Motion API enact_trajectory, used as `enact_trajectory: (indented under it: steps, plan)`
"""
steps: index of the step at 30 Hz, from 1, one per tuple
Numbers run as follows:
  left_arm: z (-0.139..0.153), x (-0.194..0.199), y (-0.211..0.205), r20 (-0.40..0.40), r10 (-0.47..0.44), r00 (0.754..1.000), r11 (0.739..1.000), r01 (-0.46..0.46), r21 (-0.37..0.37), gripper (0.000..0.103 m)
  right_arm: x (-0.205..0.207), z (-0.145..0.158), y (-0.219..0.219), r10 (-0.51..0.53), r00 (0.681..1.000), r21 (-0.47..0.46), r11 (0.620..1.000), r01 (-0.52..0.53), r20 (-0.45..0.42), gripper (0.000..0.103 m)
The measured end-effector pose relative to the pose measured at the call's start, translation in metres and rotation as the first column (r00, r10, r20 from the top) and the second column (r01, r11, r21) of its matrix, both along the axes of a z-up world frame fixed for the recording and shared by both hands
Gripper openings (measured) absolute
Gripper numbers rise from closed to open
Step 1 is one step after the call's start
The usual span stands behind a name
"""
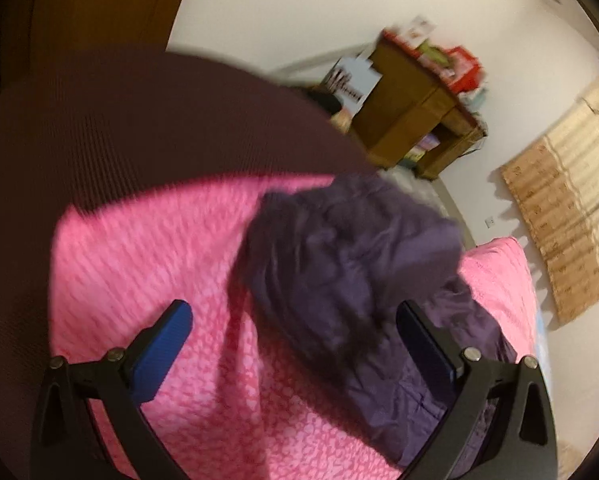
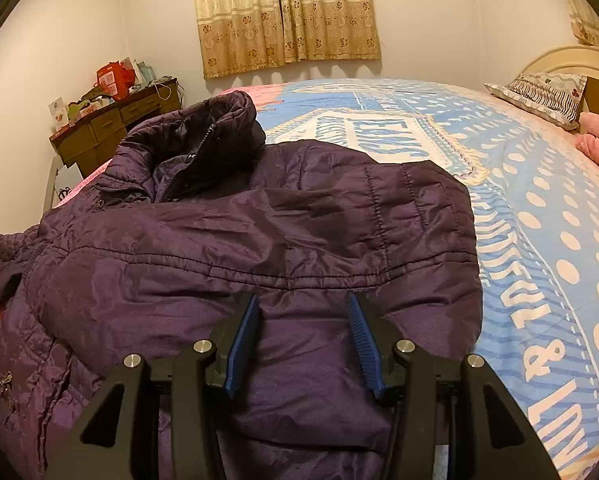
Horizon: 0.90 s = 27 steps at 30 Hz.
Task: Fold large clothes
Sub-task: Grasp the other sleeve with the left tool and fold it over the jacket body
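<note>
A dark purple quilted jacket (image 2: 259, 232) lies spread on the bed, collar toward the far left, one sleeve folded across its body. My right gripper (image 2: 303, 316) hovers open just over the jacket's lower part, holding nothing. In the left wrist view a bunched part of the jacket (image 1: 339, 264) lies on a pink blanket (image 1: 147, 256). My left gripper (image 1: 295, 320) is wide open above it, its right finger next to the fabric. That view is motion-blurred.
The bed has a blue dotted cover (image 2: 539, 208) with a pillow (image 2: 539, 92) by the headboard at far right. A wooden desk (image 2: 111, 128) with clutter stands against the wall at left. Curtains (image 2: 287, 12) hang behind the bed. A dark maroon surface (image 1: 99, 128) fills the left wrist view's left.
</note>
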<state>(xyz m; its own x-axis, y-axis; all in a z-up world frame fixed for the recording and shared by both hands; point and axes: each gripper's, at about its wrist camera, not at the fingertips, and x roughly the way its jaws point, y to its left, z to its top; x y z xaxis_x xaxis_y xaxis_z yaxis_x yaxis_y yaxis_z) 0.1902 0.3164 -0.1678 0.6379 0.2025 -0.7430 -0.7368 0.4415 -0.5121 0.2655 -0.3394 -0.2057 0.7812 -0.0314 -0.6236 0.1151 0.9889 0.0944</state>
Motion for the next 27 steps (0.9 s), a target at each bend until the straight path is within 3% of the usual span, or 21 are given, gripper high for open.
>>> enact_trajectory:
  steps: [4, 6, 8, 9, 12, 14, 18, 22, 25, 27]
  plan:
    - [0.002, 0.008, -0.008, 0.047, -0.008, 0.999, 0.999, 0.006, 0.031, 0.103, 0.0, 0.0, 0.0, 0.0, 1.0, -0.001, 1.0, 0.0, 0.0, 0.049]
    - [0.0, 0.014, -0.009, 0.063, -0.015, 0.998, 1.0, 0.014, 0.012, 0.091, 0.0, 0.0, 0.0, -0.001, 1.0, -0.001, 1.0, 0.001, 0.0, 0.049]
    - [-0.001, 0.024, -0.01, 0.067, -0.034, 0.997, 0.999, 0.033, 0.012, 0.069, 0.0, 0.0, 0.0, -0.001, 1.0, 0.0, 1.0, 0.001, 0.0, 0.049]
    - [-0.001, 0.03, -0.008, 0.062, -0.038, 0.997, 0.999, 0.037, 0.018, 0.065, 0.0, 0.0, 0.0, -0.001, 1.0, 0.0, 1.0, 0.001, 0.0, 0.049]
    - [0.003, 0.039, -0.011, 0.053, -0.059, 0.997, 0.997, 0.056, 0.058, 0.042, 0.0, 0.0, 0.0, -0.001, 1.0, 0.0, 1.0, 0.001, 0.0, 0.049]
    - [0.01, 0.044, -0.016, 0.047, -0.089, 0.995, 0.991, 0.084, 0.103, 0.019, 0.0, 0.0, 0.0, -0.001, 1.0, 0.001, 1.0, 0.001, 0.0, 0.049]
    - [0.04, 0.048, -0.033, 0.058, -0.133, 0.989, 0.965, 0.116, 0.234, 0.012, 0.0, 0.0, 0.0, -0.001, 1.0, 0.005, 1.0, 0.001, 0.002, 0.049]
    - [0.084, 0.051, -0.076, 0.093, -0.229, 0.969, 0.884, 0.167, 0.436, 0.01, 0.001, -0.001, -0.001, -0.002, 1.0, 0.009, 1.0, 0.002, 0.005, 0.049]
    - [0.112, 0.051, -0.128, 0.096, -0.35, 0.932, 0.773, 0.23, 0.591, 0.009, 0.001, -0.001, -0.001, -0.003, 1.0, 0.011, 1.0, 0.003, 0.007, 0.049]
    - [0.13, 0.046, -0.172, 0.095, -0.46, 0.883, 0.679, 0.28, 0.679, 0.009, 0.0, -0.001, 0.0, -0.003, 1.0, 0.012, 1.0, 0.003, 0.008, 0.049]
